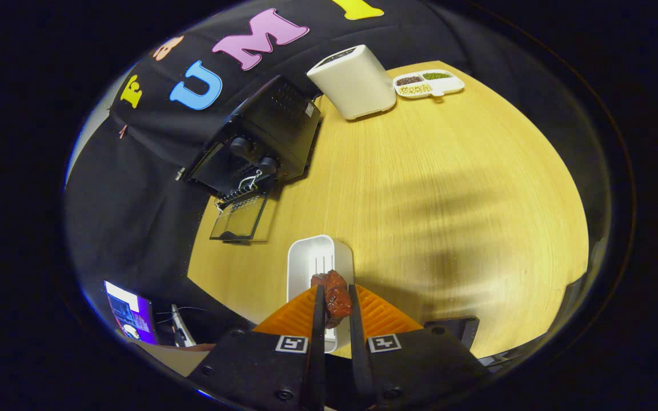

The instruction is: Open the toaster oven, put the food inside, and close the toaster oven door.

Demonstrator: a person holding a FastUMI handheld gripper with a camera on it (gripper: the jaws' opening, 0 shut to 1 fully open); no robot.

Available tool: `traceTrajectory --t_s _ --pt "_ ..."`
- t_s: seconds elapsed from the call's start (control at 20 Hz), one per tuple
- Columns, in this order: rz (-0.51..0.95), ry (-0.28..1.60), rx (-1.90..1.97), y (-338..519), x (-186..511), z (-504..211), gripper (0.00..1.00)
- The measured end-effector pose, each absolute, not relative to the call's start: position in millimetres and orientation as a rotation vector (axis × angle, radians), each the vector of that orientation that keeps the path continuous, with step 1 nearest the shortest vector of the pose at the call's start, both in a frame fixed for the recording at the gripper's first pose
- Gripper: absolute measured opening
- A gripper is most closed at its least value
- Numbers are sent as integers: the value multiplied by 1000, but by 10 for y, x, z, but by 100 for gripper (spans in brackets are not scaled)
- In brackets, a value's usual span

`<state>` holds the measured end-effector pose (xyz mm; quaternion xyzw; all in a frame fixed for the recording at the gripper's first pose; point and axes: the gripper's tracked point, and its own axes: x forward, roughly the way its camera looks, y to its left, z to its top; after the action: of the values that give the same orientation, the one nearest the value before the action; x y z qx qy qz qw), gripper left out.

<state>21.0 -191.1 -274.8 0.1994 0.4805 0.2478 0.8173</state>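
toaster oven (pixel 260 137): 1 | food piece (pixel 336 298): 1 | white trays (pixel 319 260): apparently 2 | white box (pixel 354 81): 1

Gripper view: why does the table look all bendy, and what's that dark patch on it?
Gripper view: the fisheye lens curves the table and tilts the oven; the dark patch is a soft shadow on the wood; the food, gripped between the fingers, looks sharp.

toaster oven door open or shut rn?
Open. The toaster oven has its glass door folded down flat onto the table, rack showing. The gripper holds the food between its jaws.
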Motion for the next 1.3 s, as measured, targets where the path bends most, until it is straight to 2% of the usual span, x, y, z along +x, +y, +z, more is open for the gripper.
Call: traceTrajectory --t_s 0.05,0.2,0.4,0.7,1.0,1.3 --pt "520 1031 444 -1917 206 -2731 18" --pt "532 1028 451 -1959 181 -2671 14" --pt "527 998 438 -2007 214 -2519 14" --pt "468 887 469 -1868 202 -1922 14" --pt "422 774 559 -954 74 -1491 13" --pt "436 662 663 169 95 -1335 13"
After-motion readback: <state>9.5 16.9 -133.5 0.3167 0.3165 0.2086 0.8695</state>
